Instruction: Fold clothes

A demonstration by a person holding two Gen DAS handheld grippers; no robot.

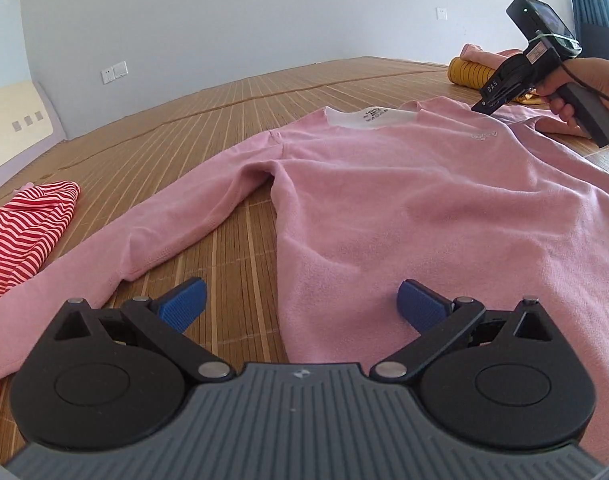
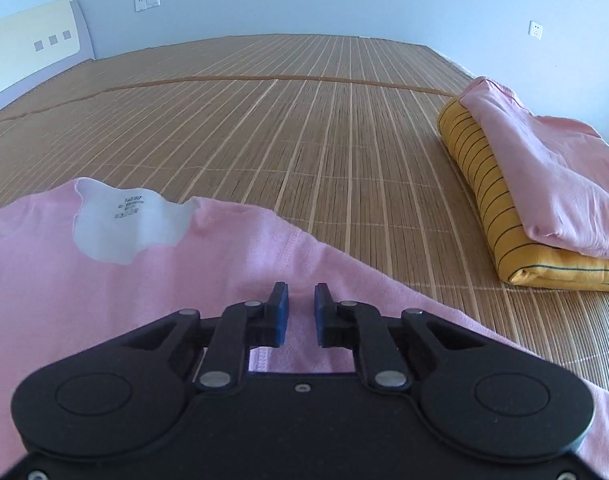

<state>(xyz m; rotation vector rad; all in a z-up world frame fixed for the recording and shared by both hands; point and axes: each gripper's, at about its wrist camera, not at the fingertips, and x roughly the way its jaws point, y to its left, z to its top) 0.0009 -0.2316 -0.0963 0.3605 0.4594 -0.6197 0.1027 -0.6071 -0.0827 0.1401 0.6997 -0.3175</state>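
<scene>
A pink long-sleeved shirt [image 1: 404,208] lies flat, front side up, on a bamboo mat [image 2: 288,120], with the white inside of its collar [image 2: 124,220] turned to the far wall. The left gripper [image 1: 300,304] hovers over the lower left corner of the shirt with its 2 blue pads [image 1: 186,304] wide apart and holding nothing; one pad is over the bare mat, the other over the cloth. The left sleeve [image 1: 152,240] runs out to the side, and its end lies beside a red striped garment [image 1: 20,232]. The right gripper [image 2: 300,314] is low over the right shoulder of the shirt, close to its edge, with the pads nearly together but a narrow gap between them. To the right, apart from the shirt, sits a folded stack [image 2: 544,200], pink on yellow. Beyond the collar the mat is bare up to the wall.
</scene>
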